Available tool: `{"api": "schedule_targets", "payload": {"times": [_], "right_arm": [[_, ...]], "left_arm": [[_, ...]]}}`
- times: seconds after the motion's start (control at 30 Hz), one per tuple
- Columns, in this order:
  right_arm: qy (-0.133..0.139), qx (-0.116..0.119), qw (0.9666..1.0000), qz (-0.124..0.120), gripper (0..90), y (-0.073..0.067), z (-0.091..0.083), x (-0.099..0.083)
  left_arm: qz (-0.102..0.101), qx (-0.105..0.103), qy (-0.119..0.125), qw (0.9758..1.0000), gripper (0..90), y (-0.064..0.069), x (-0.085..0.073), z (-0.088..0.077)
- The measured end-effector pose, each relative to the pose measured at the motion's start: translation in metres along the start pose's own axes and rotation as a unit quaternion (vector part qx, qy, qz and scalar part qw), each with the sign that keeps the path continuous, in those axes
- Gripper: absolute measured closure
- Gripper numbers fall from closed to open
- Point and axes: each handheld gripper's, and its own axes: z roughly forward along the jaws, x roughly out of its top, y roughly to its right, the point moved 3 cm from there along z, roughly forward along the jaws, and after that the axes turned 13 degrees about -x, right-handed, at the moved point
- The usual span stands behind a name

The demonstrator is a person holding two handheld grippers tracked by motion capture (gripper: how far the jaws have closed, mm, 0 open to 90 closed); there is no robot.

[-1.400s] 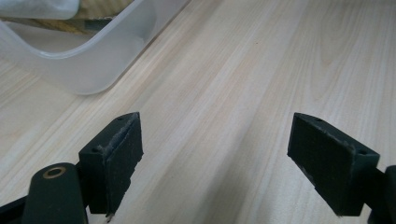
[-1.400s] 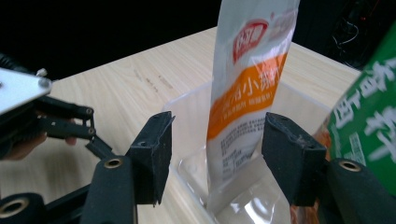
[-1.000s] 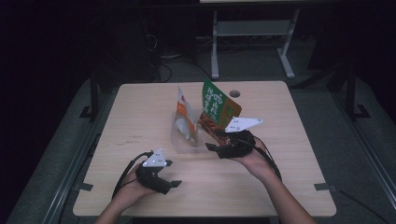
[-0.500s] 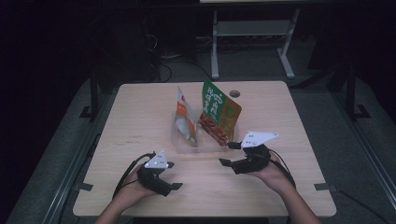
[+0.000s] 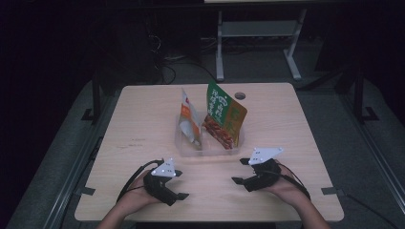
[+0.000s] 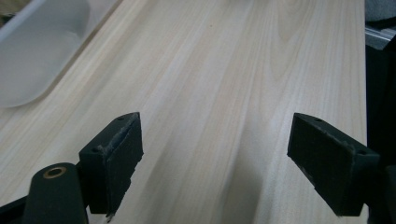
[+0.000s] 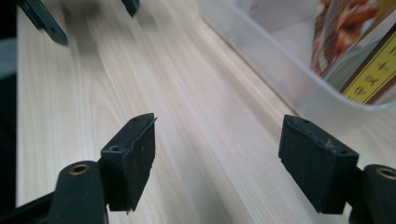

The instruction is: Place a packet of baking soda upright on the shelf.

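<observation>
A clear plastic bin (image 5: 210, 148) stands mid-table with two snack bags upright in it: an orange and white bag (image 5: 189, 121) on the left and a green and orange bag (image 5: 225, 114) on the right. My left gripper (image 5: 182, 185) rests near the front edge, left of centre. It is open over bare wood in the left gripper view (image 6: 215, 158). My right gripper (image 5: 239, 171) sits in front of the bin's right end and points left. Its jaws have just been opening and nothing is between them (image 7: 217, 158). The bin wall (image 7: 261, 60) and a bag (image 7: 345, 32) lie just to its right.
The wooden table (image 5: 143, 119) has a round cable hole (image 5: 240, 96) at the back. The left gripper's jaws (image 7: 46, 23) show far off in the right gripper view. A corner of the bin (image 6: 37, 51) appears in the left gripper view. Dark floor and a metal stand lie beyond.
My right gripper has drawn back from the bin and the green bag toward the near edge and come down lower. The bags stay in the bin. The left gripper has kept still.
</observation>
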Motion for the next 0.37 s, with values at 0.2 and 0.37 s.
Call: {"api": "schedule_targets", "payload": {"times": [0.2, 0.37], "right_arm": [[-0.026, 0.007, 0.9994, -0.022, 26.8, -0.0047, 0.0067, -0.0042], [-0.025, 0.013, 0.9992, -0.027, 26.5, -0.0059, 0.0076, -0.0042]], "left_arm": [[0.001, -0.010, -0.004, 0.9999, 17.5, 0.0004, -0.0019, 0.0034], [0.001, -0.011, -0.007, 0.9999, 17.5, -0.0001, -0.0015, 0.0036]]}}
